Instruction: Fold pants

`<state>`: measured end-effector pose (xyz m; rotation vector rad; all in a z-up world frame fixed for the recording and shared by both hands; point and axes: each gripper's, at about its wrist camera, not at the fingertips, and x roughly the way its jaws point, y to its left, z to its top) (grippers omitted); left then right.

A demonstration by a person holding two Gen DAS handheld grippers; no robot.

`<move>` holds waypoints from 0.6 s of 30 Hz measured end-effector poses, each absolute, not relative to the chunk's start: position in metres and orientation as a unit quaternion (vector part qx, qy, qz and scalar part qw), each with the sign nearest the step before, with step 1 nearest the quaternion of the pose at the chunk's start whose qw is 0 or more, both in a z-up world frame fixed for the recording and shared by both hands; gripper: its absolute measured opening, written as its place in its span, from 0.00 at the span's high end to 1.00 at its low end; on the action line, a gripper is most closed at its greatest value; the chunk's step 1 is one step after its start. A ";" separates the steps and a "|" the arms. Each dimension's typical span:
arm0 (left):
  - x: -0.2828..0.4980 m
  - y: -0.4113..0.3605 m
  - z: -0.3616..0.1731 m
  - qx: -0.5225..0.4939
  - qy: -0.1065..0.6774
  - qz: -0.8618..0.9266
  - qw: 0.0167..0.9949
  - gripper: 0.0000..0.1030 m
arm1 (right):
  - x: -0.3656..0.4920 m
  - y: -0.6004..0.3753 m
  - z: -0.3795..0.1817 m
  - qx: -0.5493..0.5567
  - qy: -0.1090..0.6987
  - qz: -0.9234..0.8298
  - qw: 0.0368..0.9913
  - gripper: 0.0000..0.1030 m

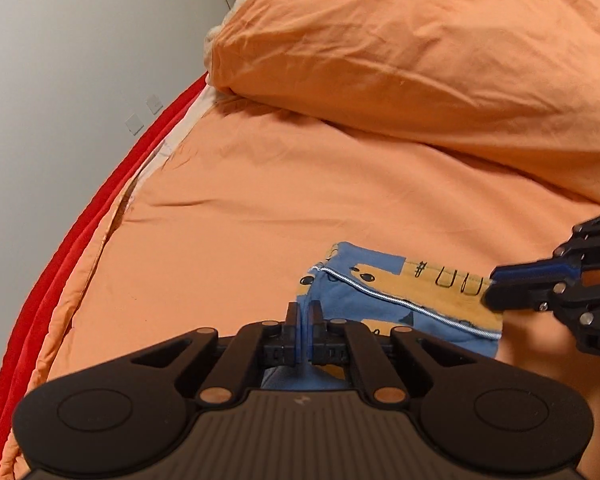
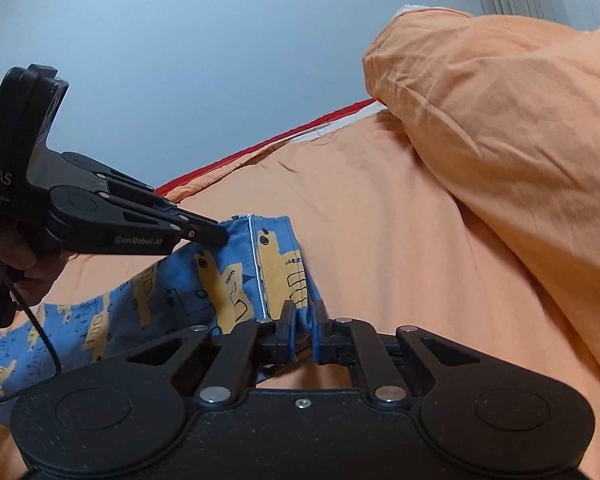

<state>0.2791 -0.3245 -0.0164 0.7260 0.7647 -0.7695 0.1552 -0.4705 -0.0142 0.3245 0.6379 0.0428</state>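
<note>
Small blue cotton pants printed with yellow shapes (image 2: 228, 280) lie on a bed's orange sheet (image 1: 260, 184), near a bulky orange duvet (image 1: 420, 48). The left gripper (image 1: 305, 312) and right gripper (image 2: 303, 312) each have their fingers clenched on one corner of the same raised edge, seemingly to carry it over evenly. Both reach forward, level, side by side, the rest trailing flat.

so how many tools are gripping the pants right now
2. The left tool is shut on the pants at one corner of the near edge; the right tool is shut on the other corner of that edge, above the orange bedsheet.
</note>
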 end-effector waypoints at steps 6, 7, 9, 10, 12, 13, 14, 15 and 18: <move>0.299 -0.317 -0.026 0.291 0.393 -0.378 0.786 0.50 | 0.157 -0.484 -0.020 0.185 0.334 0.012 0.924 0.69; 0.304 -0.314 -0.023 0.272 0.393 -0.385 0.789 0.36 | 0.154 -0.488 -0.019 0.197 0.330 0.016 0.923 0.65; 0.316 -0.312 -0.019 0.248 0.403 -0.397 0.787 0.35 | 0.152 -0.492 -0.019 0.213 0.327 0.025 0.920 0.54; 0.323 -0.315 -0.021 0.242 0.415 -0.402 0.780 0.35 | 0.153 -0.492 -0.021 0.224 0.334 0.033 0.915 0.54; 0.341 -0.322 -0.029 0.230 0.450 -0.409 0.760 0.35 | 0.158 -0.492 -0.029 0.251 0.354 0.048 0.900 0.54; 0.348 -0.325 -0.036 0.223 0.469 -0.413 0.748 0.35 | 0.159 -0.491 -0.032 0.260 0.362 0.054 0.894 0.54; 0.354 -0.326 -0.043 0.215 0.485 -0.416 0.738 0.35 | 0.160 -0.492 -0.035 0.270 0.367 0.061 0.888 0.54; 0.361 -0.327 -0.050 0.203 0.505 -0.422 0.726 0.34 | 0.161 -0.494 -0.037 0.287 0.370 0.068 0.881 0.53; 0.373 -0.326 -0.053 0.190 0.524 -0.440 0.704 0.33 | 0.162 -0.506 -0.047 0.350 0.372 0.079 0.856 0.52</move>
